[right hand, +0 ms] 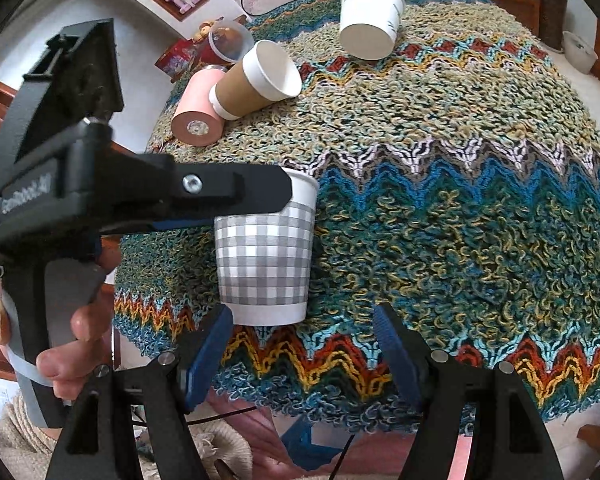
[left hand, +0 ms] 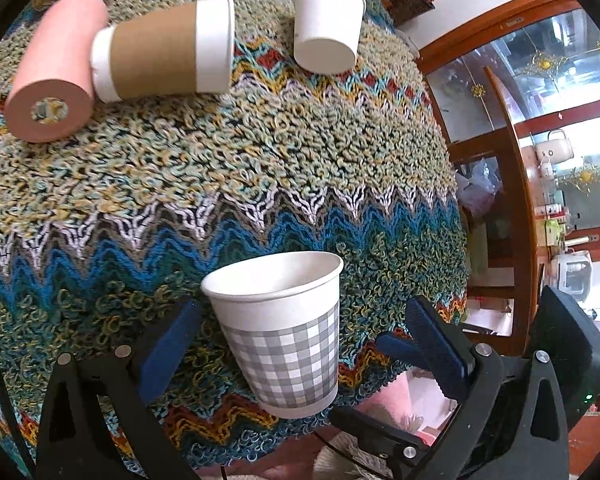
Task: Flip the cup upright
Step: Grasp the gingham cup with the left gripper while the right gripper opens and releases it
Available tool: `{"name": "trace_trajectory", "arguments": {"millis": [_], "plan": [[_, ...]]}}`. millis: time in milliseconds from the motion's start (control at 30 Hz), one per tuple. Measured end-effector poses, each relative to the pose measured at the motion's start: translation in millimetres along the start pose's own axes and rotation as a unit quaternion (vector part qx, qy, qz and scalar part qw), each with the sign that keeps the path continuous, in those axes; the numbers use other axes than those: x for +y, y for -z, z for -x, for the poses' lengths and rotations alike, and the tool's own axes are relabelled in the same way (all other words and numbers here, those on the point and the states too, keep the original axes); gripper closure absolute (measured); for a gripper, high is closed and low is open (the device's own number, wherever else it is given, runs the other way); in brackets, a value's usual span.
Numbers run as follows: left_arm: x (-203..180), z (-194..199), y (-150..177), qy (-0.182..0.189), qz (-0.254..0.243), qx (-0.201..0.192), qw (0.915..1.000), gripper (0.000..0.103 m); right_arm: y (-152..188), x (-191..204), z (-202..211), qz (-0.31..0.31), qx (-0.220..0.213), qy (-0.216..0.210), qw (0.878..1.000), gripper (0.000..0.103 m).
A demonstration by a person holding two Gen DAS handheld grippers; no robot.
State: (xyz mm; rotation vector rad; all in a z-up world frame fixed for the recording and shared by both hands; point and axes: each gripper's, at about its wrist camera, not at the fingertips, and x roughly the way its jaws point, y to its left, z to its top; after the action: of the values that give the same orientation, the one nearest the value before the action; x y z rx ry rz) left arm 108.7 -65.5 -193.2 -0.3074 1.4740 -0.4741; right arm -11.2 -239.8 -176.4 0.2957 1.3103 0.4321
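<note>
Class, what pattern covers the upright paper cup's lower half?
Grey-and-white check on the paper cup; clearest in the right wrist view.

Both views are bright with soft, even daylight. Glare shows on the glass cabinet doors (left hand: 512,92) at the right of the left wrist view, where the room beyond washes out white. Shadows on the woven cloth (left hand: 260,152) are faint. Fisheye distortion bulges the cloth into a dome and blackens the corners. The checked cup (right hand: 265,256) looks sharp; the fingers (right hand: 82,320) at the left edge look slightly soft.
</note>
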Motion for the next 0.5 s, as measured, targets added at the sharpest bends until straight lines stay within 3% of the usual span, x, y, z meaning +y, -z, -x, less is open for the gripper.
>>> {"name": "trace_trajectory", "arguments": {"millis": [200, 333, 500], "plan": [[-1, -10, 0, -0.010, 0.005, 0.015, 0.9998, 0.004, 7, -6, 14, 0.000, -0.002, -0.005, 1.000, 0.030], [0, -17, -1, -0.017, 0.013, 0.028, 0.9994, 0.027, 6, -6, 11, -0.003, -0.001, -0.008, 1.000, 0.030], [-1, -25, -2, -0.023, 0.018, 0.039, 0.9988, 0.027, 5, -8, 10, -0.005, -0.002, -0.012, 1.000, 0.030]]}}
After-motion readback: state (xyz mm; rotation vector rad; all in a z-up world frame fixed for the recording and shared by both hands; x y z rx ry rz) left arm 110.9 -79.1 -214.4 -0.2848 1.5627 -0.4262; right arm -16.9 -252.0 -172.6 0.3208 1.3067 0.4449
